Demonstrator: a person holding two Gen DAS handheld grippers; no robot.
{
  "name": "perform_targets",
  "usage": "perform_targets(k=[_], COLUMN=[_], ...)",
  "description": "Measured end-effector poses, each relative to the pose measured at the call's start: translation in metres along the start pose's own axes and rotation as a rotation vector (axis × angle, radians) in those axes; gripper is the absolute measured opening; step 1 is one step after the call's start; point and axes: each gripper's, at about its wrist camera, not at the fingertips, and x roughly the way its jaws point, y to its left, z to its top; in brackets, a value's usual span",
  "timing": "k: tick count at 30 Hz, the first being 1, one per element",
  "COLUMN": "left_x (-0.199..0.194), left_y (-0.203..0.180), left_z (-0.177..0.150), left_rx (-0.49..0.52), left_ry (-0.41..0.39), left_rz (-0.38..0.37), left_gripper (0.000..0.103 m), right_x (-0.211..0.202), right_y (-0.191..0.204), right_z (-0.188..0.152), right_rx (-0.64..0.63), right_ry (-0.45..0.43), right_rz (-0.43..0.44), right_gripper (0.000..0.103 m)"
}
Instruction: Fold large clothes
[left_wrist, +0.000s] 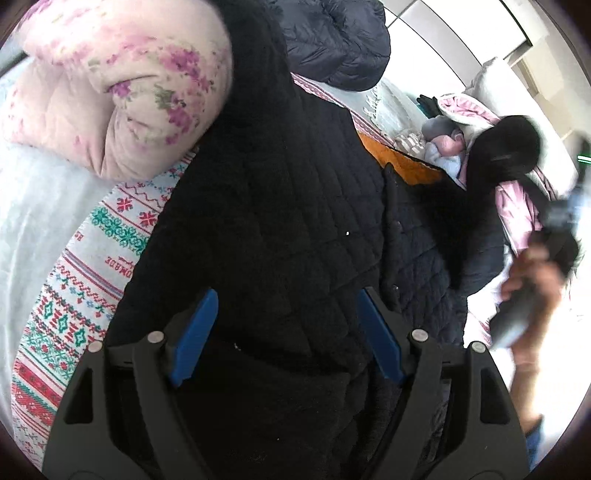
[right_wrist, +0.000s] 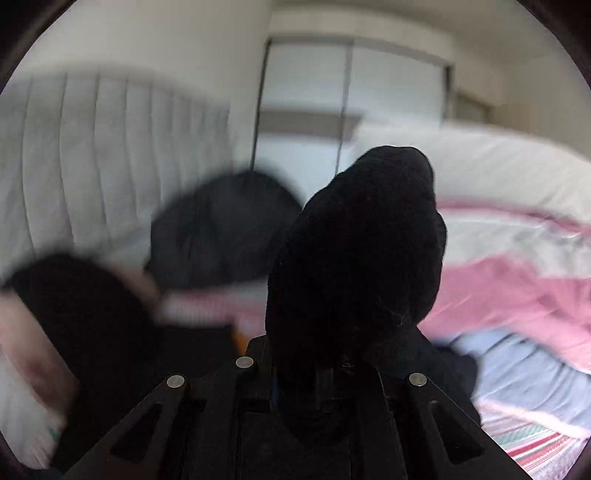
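Black quilted padded coat (left_wrist: 280, 206) lies spread on the bed, over the patterned red-and-green knit blanket (left_wrist: 74, 295). Left gripper (left_wrist: 286, 332) sits over the coat's near end, jaws wide open, blue pads (left_wrist: 194, 336) either side of the fabric, nothing pinched. Right gripper (right_wrist: 328, 369): jaws closed on a bunched black lump of the same coat (right_wrist: 358, 240), probably a sleeve or hem, held up off the bed; that view is motion-blurred.

Risks:
- Thick, lofty quilting; a one-sided pull from the right could drag the whole coat across the blanket instead of folding it.
- Bunched grab may include several layers, giving a crooked fold line.
- Slick shell could slip from the jaws.
- Pink floral quilted pillow (left_wrist: 122, 92) and dark navy puffer jacket (left_wrist: 336, 40) lie touching or just beside the coat; a swung fold could snag them.
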Motion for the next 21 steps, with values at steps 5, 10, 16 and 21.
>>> perform_targets(k=[5, 10, 16, 21], left_x=[-0.007, -0.008, -0.011, -0.016], left_y=[0.015, 0.022, 0.027, 0.027], left_z=[0.01, 0.014, 0.013, 0.012], left_rx=[-0.044, -0.082, -0.108, -0.101], left_ry=[-0.014, 0.002, 0.016, 0.01], left_rz=[-0.009, -0.037, -0.067, -0.082], left_gripper=[0.078, 0.078, 0.078, 0.078], right_x=[0.081, 0.074, 0.027, 0.01], right_y=[0.034, 0.051, 0.033, -0.054], right_z=[-0.045, -0.036, -0.025, -0.037], right_rx=[0.017, 0.071, 0.087, 0.284], right_ry=[0.252, 0.224, 0.156, 0.078], right_rz=[0.091, 0.276, 0.405, 0.363], right_gripper=[0.019, 0.065, 0.067, 0.067])
